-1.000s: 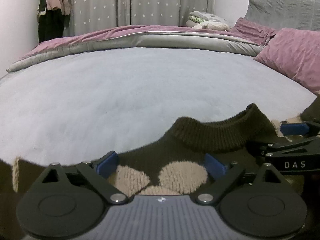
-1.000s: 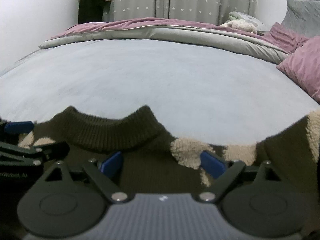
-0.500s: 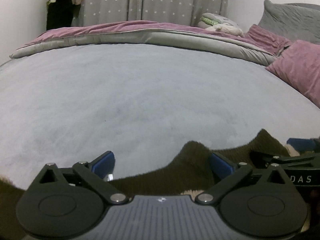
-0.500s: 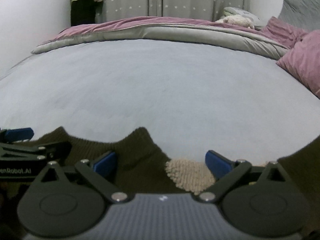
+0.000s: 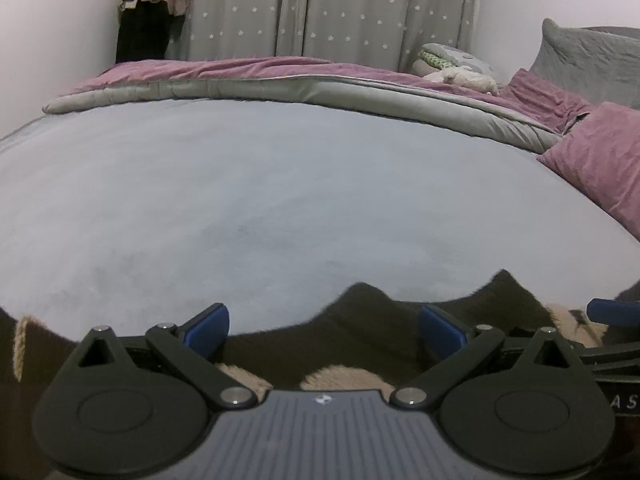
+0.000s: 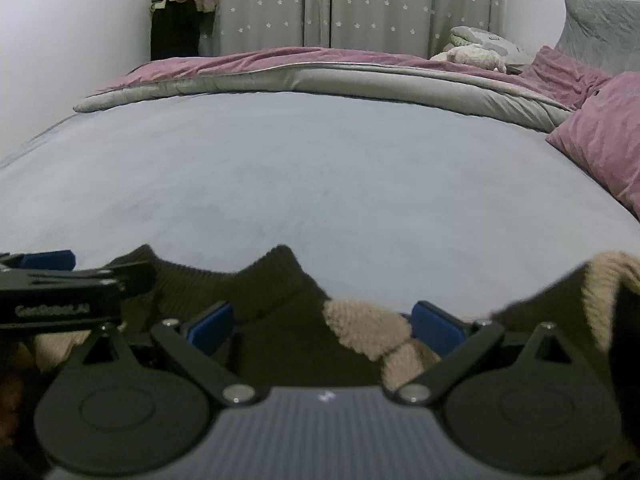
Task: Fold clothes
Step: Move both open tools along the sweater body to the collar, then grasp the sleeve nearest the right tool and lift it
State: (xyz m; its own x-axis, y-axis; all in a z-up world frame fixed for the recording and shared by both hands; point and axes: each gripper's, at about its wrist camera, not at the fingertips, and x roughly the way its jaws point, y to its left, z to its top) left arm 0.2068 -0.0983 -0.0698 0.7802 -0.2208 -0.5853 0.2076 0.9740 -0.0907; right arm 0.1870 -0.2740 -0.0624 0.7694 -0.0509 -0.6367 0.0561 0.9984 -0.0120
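A dark brown knit sweater point(image 5: 360, 332) with beige fleecy patches lies on the near part of the bed, its ribbed collar point(image 6: 276, 280) towards the far side. My left gripper point(image 5: 325, 330) hovers open over the sweater's left shoulder, blue pads wide apart and nothing pinched between them. My right gripper point(image 6: 325, 326) stands open over the right side of the collar and a beige patch point(image 6: 360, 328). Each gripper shows in the other's view: the right gripper point(image 5: 612, 312) at the right edge, the left gripper point(image 6: 60, 284) at the left edge. The sweater's lower body is hidden under the grippers.
The pale blue sheet point(image 5: 280, 200) stretches wide beyond the sweater. A pink and grey duvet point(image 5: 300, 84) is rolled back along the far side. Pink pillows point(image 5: 596, 168) and a grey one sit at the right. Clothes point(image 6: 180, 8) hang by the starred curtain.
Both views have tipped up and drawn back, so the sweater sits lower in frame and less of it shows. Both grippers stay open.
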